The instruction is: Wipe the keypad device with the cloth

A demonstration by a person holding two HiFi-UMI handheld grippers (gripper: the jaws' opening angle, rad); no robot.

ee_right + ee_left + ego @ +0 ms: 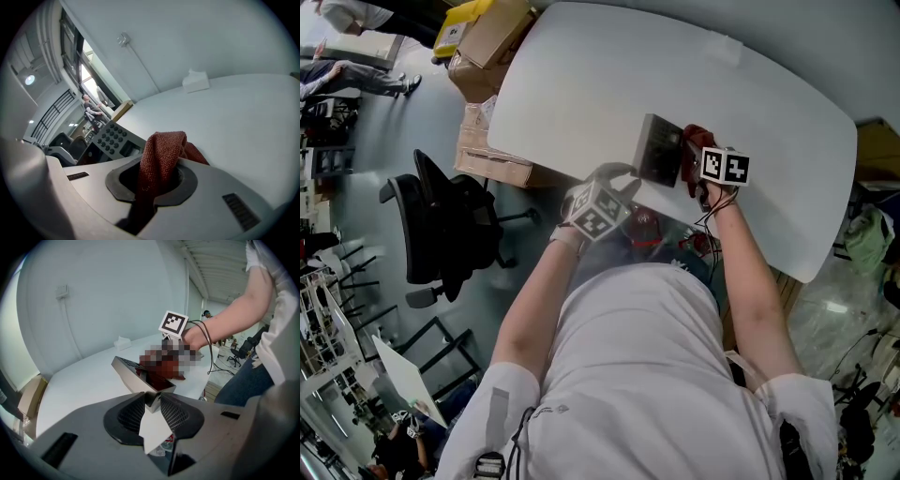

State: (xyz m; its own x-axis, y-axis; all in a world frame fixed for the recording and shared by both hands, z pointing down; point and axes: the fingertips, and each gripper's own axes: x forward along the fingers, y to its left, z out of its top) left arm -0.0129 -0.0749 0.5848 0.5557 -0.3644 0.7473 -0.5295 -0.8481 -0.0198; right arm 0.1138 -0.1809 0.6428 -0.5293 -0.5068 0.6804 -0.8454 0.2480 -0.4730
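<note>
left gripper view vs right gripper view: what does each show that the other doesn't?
Left gripper view only: the left claw clamped on a corner of the keypad device, plus the person's right forearm and the marker cube on the right gripper.
Right gripper view only: the device's buttons, and the cloth pinched in the right claw.
Both: the device, the red cloth, the white table and a white box at its far side.

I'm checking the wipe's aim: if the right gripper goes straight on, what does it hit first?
Probably the bare table, cloth first; the keypad sits left of its line, though depth is unclear.
</note>
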